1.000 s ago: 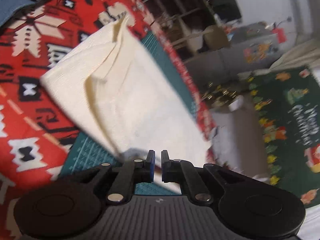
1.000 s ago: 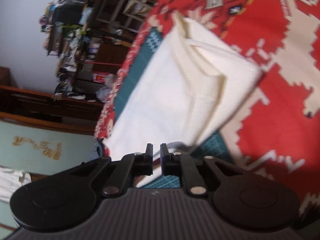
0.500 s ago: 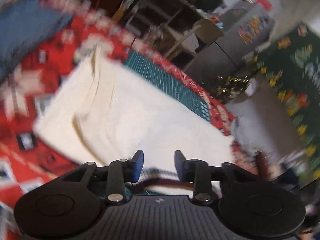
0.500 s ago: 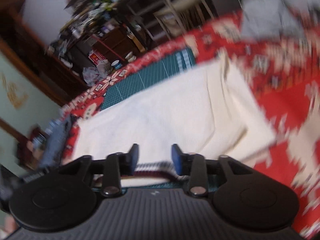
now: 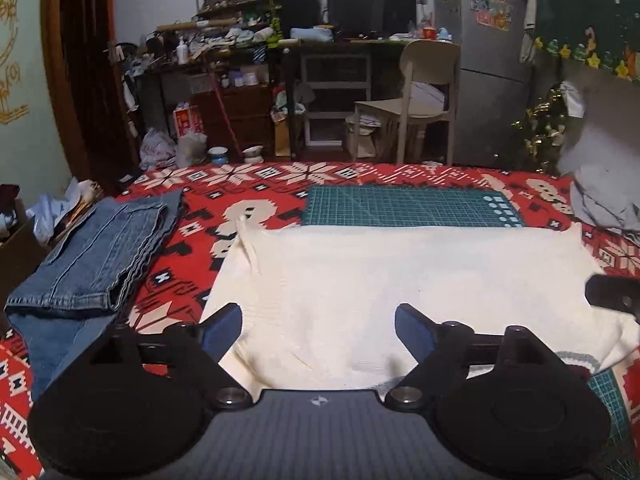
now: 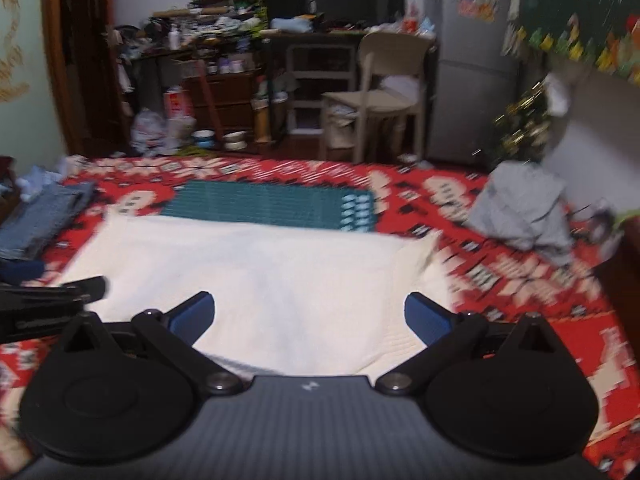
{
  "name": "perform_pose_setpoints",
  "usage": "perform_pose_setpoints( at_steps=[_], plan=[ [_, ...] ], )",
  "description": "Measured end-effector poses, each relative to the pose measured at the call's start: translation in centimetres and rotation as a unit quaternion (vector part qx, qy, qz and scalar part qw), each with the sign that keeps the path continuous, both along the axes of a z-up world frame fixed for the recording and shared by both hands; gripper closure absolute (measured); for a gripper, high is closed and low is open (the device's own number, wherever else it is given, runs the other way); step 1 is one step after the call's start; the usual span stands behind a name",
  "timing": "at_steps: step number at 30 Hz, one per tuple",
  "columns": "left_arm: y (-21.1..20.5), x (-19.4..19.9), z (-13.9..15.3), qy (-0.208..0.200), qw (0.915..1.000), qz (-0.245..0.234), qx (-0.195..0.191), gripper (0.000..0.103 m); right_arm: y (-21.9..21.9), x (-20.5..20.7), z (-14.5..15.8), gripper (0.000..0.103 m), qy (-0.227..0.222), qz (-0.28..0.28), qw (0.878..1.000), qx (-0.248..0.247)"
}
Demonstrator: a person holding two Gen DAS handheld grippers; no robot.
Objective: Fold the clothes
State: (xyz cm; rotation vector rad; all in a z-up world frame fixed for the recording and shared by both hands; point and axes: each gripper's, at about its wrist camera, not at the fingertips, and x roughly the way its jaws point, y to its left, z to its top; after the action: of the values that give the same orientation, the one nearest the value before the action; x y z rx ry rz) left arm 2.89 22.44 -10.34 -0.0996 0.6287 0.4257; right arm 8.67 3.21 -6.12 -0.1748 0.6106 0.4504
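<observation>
A cream knitted garment lies folded flat across the red patterned cloth and the green cutting mat. My left gripper hovers over its near left part, jaws opening wide, nothing between the blue pads. My right gripper hangs over the near right part, jaws likewise opening with nothing in them. A striped hem peeks out at the garment's near right corner. Each gripper's finger shows at the edge of the other's view.
Folded blue jeans lie at the left on the cloth. A crumpled grey garment sits at the right. Behind the table stand a beige chair, cluttered shelves and a grey fridge.
Both grippers let go of the cream garment's near edge, opened wide, rolled back to level and lifted away. The garment now lies flat on the table.
</observation>
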Motion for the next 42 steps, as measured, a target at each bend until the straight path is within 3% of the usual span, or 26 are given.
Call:
perform_pose_setpoints(
  at_steps=[4,8,13,18,22,30,32,35,38,39,40,42],
  plan=[
    [0.2,-0.5,0.7,-0.014,0.9996,0.017,-0.020,0.015,0.9,-1.2,0.7,0.001,-0.057,-0.015,0.997,-0.055],
    [0.1,-0.4,1.7,-0.003,0.9980,0.062,0.012,0.014,2.1,-2.5,1.3,0.001,-0.110,-0.003,0.987,-0.113],
    [-0.4,-0.6,2.5,-0.004,0.9957,0.077,0.051,0.008,2.1,-2.4,1.7,0.001,-0.089,-0.025,0.989,-0.113],
    [-1.0,-0.4,3.4,-0.007,0.9913,0.105,0.079,0.006,1.5,-2.3,1.8,0.001,-0.097,-0.046,0.988,-0.106],
    [-0.9,0.5,3.8,0.016,0.9919,0.094,0.084,0.005,2.1,-2.0,1.5,0.001,-0.102,-0.064,0.984,-0.129],
    [-0.3,1.1,3.6,0.020,0.9876,0.137,0.073,0.007,1.7,0.3,1.0,0.004,-0.029,-0.063,0.991,-0.118],
    [-0.1,1.5,3.6,0.035,0.9891,0.127,0.067,0.010,1.5,0.6,1.2,0.008,-0.022,-0.068,0.992,-0.104],
    [0.3,1.9,3.6,0.037,0.9918,0.116,0.037,0.024,1.4,1.1,1.5,0.017,-0.015,-0.068,0.994,-0.086],
    [0.5,2.6,3.5,0.038,0.9917,0.120,0.025,0.048,1.9,2.0,1.5,0.034,-0.010,-0.071,0.994,-0.084],
    [0.5,2.9,3.4,0.040,0.9914,0.122,0.026,0.054,2.2,2.4,1.4,0.048,-0.003,-0.069,0.994,-0.085],
    [0.6,3.3,3.2,0.041,0.9916,0.120,0.023,0.057,2.4,2.8,1.2,0.060,0.004,-0.068,0.994,-0.086],
    [1.1,4.1,3.0,0.042,0.9924,0.115,0.008,0.060,2.8,3.6,0.9,0.070,0.016,-0.069,0.994,-0.081]
  ],
)
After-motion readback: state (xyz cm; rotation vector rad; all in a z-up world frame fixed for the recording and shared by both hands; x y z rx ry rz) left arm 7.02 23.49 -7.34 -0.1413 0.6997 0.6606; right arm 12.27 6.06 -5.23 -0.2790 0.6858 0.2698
